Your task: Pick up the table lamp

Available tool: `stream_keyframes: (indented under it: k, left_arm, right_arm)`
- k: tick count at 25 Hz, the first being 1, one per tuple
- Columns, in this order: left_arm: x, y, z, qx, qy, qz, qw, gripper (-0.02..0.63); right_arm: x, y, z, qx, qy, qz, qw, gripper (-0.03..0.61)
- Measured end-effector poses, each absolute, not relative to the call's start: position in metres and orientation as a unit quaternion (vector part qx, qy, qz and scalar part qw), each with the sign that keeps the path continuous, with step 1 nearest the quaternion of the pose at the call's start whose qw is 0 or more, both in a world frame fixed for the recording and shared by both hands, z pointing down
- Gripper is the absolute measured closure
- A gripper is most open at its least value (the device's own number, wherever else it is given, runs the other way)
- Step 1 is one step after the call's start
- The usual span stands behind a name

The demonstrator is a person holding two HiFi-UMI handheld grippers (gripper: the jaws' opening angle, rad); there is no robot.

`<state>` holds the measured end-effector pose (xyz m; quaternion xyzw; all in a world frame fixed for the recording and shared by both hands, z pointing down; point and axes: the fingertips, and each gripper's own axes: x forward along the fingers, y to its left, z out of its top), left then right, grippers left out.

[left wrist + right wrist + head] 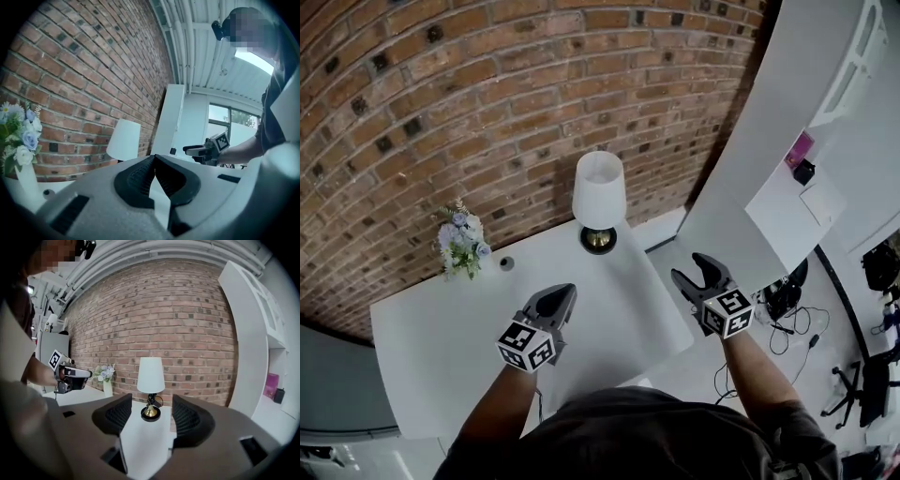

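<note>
The table lamp (598,190) has a white shade and a brass foot on a black base (598,240). It stands upright at the far edge of the white table (441,337), against the brick wall. My left gripper (563,293) hovers over the table short of the lamp and a little to its left, its jaws shut with nothing between them. My right gripper (694,270) is off the table's right corner, open and empty. In the right gripper view the lamp (151,375) stands straight ahead, framed between the open gripper (151,416) jaws. The left gripper view shows the shade (124,139) ahead to the left.
A white vase of pale flowers (461,242) stands at the table's back left, with a small round object (506,263) beside it. A tall white cabinet (769,141) rises right of the table. Cables (787,328) lie on the floor at right.
</note>
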<state>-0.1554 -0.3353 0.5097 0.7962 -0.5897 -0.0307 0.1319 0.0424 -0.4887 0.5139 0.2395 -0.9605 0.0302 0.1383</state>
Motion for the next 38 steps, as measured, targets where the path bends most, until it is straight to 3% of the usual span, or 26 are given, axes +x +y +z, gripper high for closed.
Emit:
stream_keyframes:
  k: [15, 27, 38]
  left_arm:
    - [-0.247, -0.353, 0.582, 0.781, -0.611, -0.028, 0.129, 0.609]
    - [-0.274, -0.364, 0.648, 0.79, -0.594, -0.033, 0.148, 0.609]
    - [-0.281, -0.378, 0.675, 0.803, -0.577, -0.039, 0.143, 0.61]
  right_arm:
    - [-0.117, -0.537, 0.633, 0.211, -0.962, 0.041, 0.171, 0.316]
    - [-0.194, -0.564, 0.729, 0.217, -0.953, 0.039, 0.207, 0.316]
    - [-0.23, -0.604, 0.756, 0.265, -0.948, 0.067, 0.161, 0.314]
